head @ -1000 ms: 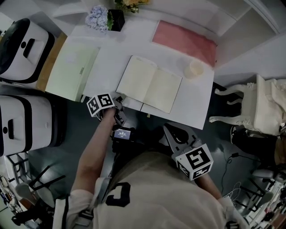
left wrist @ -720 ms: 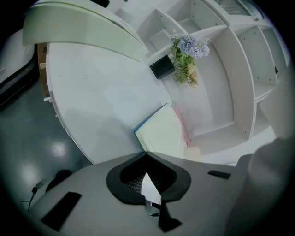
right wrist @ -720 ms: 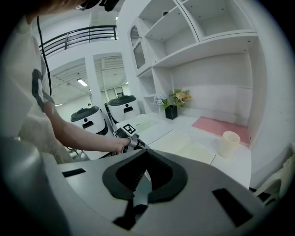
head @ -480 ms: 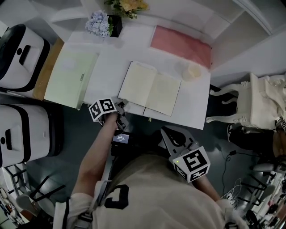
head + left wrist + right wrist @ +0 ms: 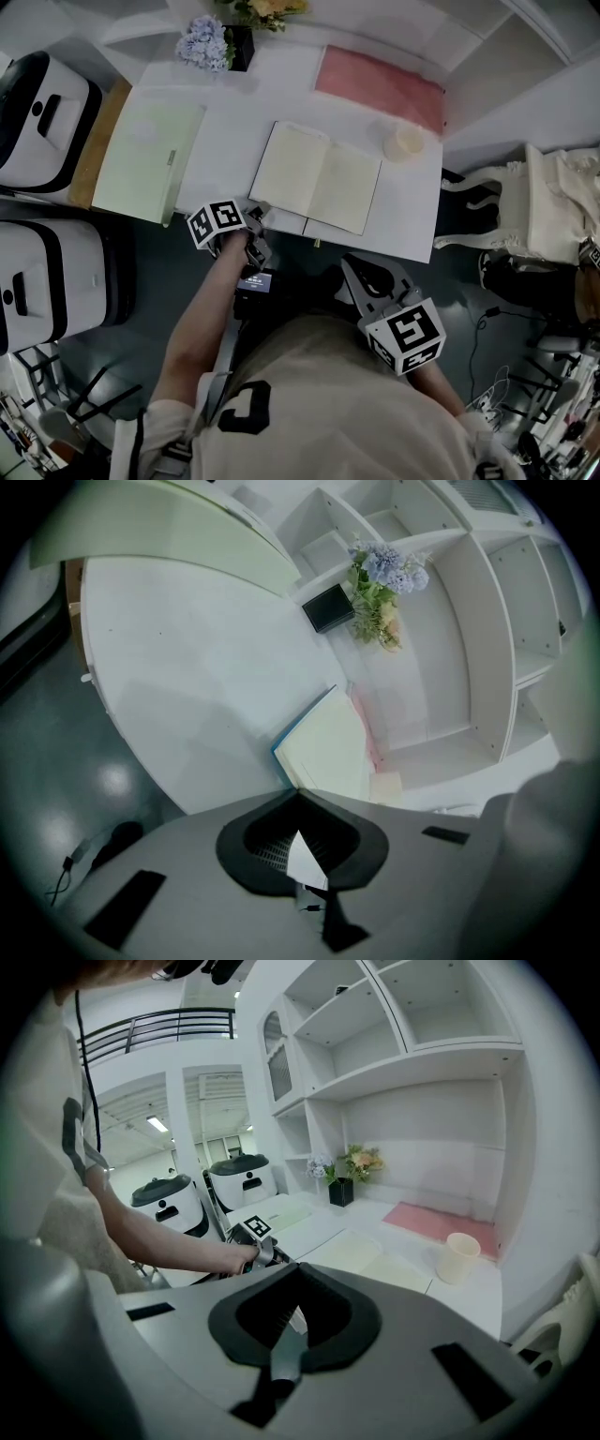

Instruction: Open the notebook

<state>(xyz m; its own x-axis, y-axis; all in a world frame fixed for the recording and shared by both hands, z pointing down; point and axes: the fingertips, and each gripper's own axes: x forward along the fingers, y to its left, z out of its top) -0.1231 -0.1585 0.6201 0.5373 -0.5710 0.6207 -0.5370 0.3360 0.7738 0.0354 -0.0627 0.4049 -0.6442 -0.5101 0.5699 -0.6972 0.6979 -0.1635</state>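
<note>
**Notebook lies open on the table, both grippers closed and off it**

Notebook point(image 5: 319, 178) sits spread flat near the front edge of the white table point(image 5: 234, 112), with both cream pages facing up. Seen from the head view, its spine runs from about 1 o'clock down to 7 o'clock. The long axis of the open spread lies across that, roughly 10 to 4. A pale cup point(image 5: 405, 142) stands just off its far right corner. A pink cloth point(image 5: 380, 86) lies beyond at 1 o'clock, and a green pad point(image 5: 145, 155) lies well apart at 9 o'clock.

The left gripper point(image 5: 255, 216) is the nearer one. It hangs at the table's front edge, just beside the near left corner of the notebook, which lies at about 1 o'clock from its tips. Its own view shows the jaws together with nothing between them, and that corner, edged in blue, lies just ahead of them. I cannot tell from any view whether the tips touch the cover.

The right gripper point(image 5: 364, 279) is held low against the person's body, off the table, with the notebook at about 11 o'clock from it. Its jaws also meet, and they hold nothing.

Judging by how the pages lie, the opening looks done. If another leaf had to be turned, the left gripper would have the short reach. It would come in along the near edge toward the spine, whereas the right would have to cross the table edge first.
</note>
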